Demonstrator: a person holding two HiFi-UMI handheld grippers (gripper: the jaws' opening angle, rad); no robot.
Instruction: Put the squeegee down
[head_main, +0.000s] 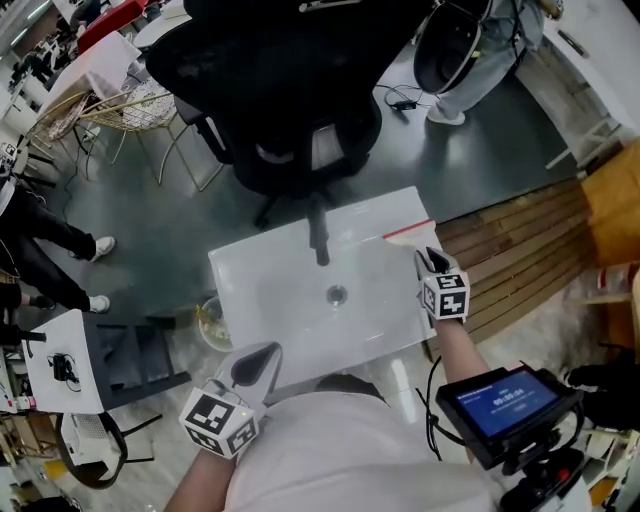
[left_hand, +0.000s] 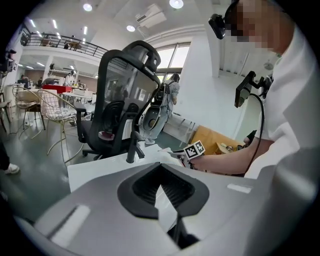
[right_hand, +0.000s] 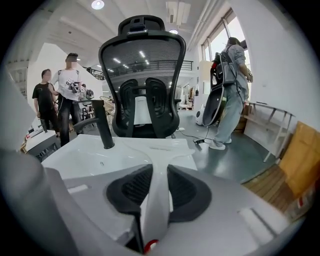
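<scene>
A white squeegee (head_main: 408, 231) with a red blade edge hangs over the far right corner of the white sink (head_main: 280, 300). My right gripper (head_main: 432, 262) is shut on its handle. In the right gripper view the white handle (right_hand: 156, 200) runs between the dark pads, and the squeegee's head (right_hand: 161, 148) spreads out over the sink (right_hand: 85, 155). My left gripper (head_main: 258, 365) hovers at the sink's near left edge. In the left gripper view its jaws (left_hand: 161, 172) stand open with nothing between them. A black faucet (head_main: 319, 235) stands at the sink's far side.
A black office chair (head_main: 290, 90) stands just behind the sink. Wooden boards (head_main: 520, 250) lie on the floor to the right. A device with a lit screen (head_main: 500, 400) sits near my right side. People stand at the far left (right_hand: 60, 100) and far right (right_hand: 230, 95).
</scene>
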